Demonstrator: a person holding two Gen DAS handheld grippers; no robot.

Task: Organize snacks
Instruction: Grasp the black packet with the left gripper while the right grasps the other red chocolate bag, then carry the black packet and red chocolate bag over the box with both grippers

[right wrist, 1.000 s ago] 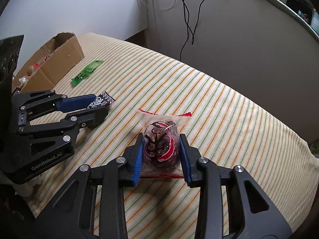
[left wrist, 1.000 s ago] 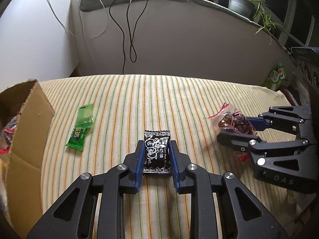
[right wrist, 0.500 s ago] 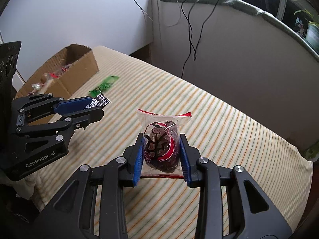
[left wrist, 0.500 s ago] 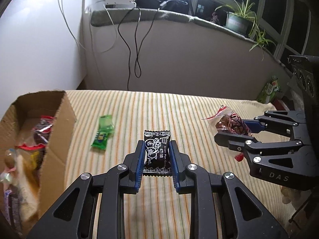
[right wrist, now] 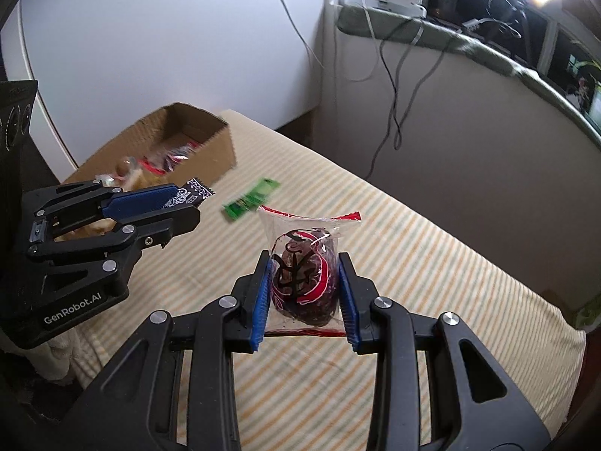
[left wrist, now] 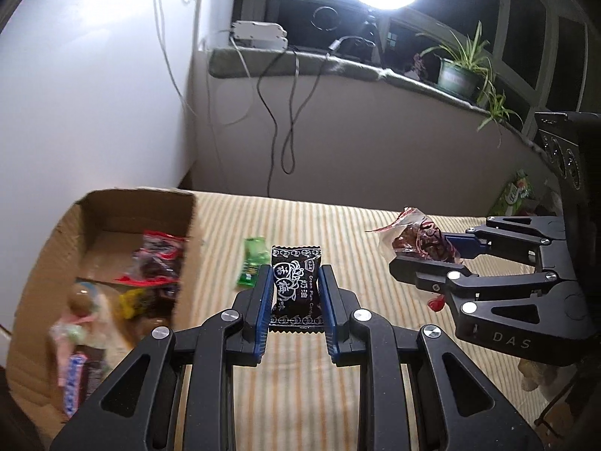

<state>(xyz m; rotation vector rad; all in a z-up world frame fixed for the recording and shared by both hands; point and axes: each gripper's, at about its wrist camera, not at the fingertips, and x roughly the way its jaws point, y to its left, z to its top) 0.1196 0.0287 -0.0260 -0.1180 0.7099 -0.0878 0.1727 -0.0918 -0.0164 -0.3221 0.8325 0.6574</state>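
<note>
My left gripper (left wrist: 295, 293) is shut on a black plum candy packet (left wrist: 295, 285) and holds it above the striped cloth, right of the open cardboard box (left wrist: 112, 263). It also shows in the right wrist view (right wrist: 180, 206). My right gripper (right wrist: 304, 282) is shut on a clear red-edged packet with a dark snack (right wrist: 304, 274), lifted over the cloth; this packet also shows in the left wrist view (left wrist: 417, 240). A green packet (left wrist: 251, 261) lies on the cloth near the box and shows in the right wrist view (right wrist: 249, 203) too.
The box holds several wrapped snacks (left wrist: 154, 259). The striped cloth (right wrist: 432, 282) covers the table. A wall ledge with cables (left wrist: 285, 131), a white adapter and potted plants (left wrist: 462, 71) runs behind. A green carton (left wrist: 516, 191) stands at the far right.
Both grippers have risen and moved left toward the box with their packets still held. The box interior has come into view. The green packet has not moved.
</note>
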